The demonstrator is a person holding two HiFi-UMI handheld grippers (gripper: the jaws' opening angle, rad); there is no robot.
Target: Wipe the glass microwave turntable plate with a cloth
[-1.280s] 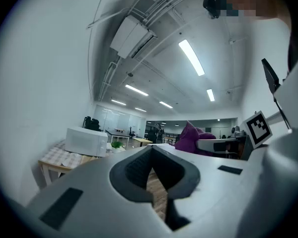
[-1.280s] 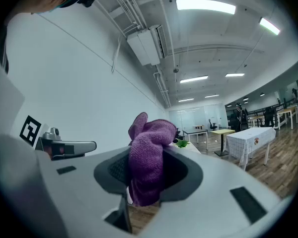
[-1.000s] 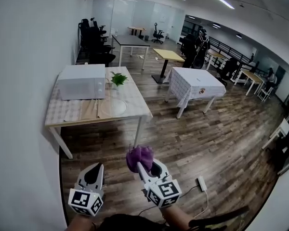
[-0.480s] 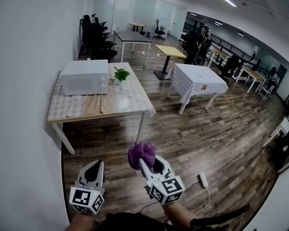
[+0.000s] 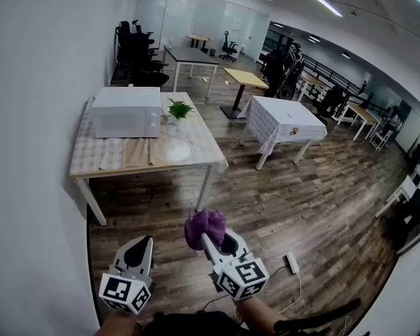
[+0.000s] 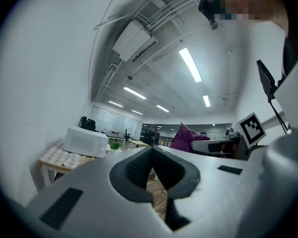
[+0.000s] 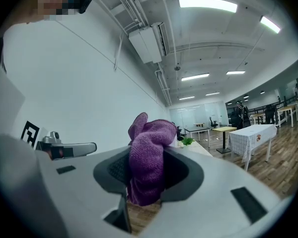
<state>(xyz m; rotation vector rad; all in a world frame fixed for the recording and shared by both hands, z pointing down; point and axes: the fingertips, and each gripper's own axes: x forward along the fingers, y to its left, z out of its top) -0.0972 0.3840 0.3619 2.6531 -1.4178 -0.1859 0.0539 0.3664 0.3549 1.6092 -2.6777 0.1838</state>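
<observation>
I hold both tongs low over the brown wood-plank floor (image 5: 280, 208), well apart from the worktop (image 5: 147, 171), which stands against the white wall and carries a checked cover.

Left tongs (image 5: 141, 243): the jaws are closed together at the tips, and the left gripper view shows nothing between them.

Right tongs (image 5: 206, 238): the jaws are clamped on a bunched purple microfibre cloth (image 5: 204, 227). In the right gripper view the cloth fills the gap between the jaws and bulges out above the tips. The two tongs sit side by side, near each other but not touching.

The round clear glass turntable plate (image 5: 172, 150) lies flat on the worktop, close to the right edge and nearer the front edge than the back. It rests partly on a tan mat (image 5: 135, 153) that reaches the front edge.

The white box-shaped microwave oven (image 5: 126, 121) stands at the back of the worktop, toward the wall-side edge. A small green potted plant (image 5: 178, 109) stands just beside it, near the back right corner, behind the plate.
</observation>
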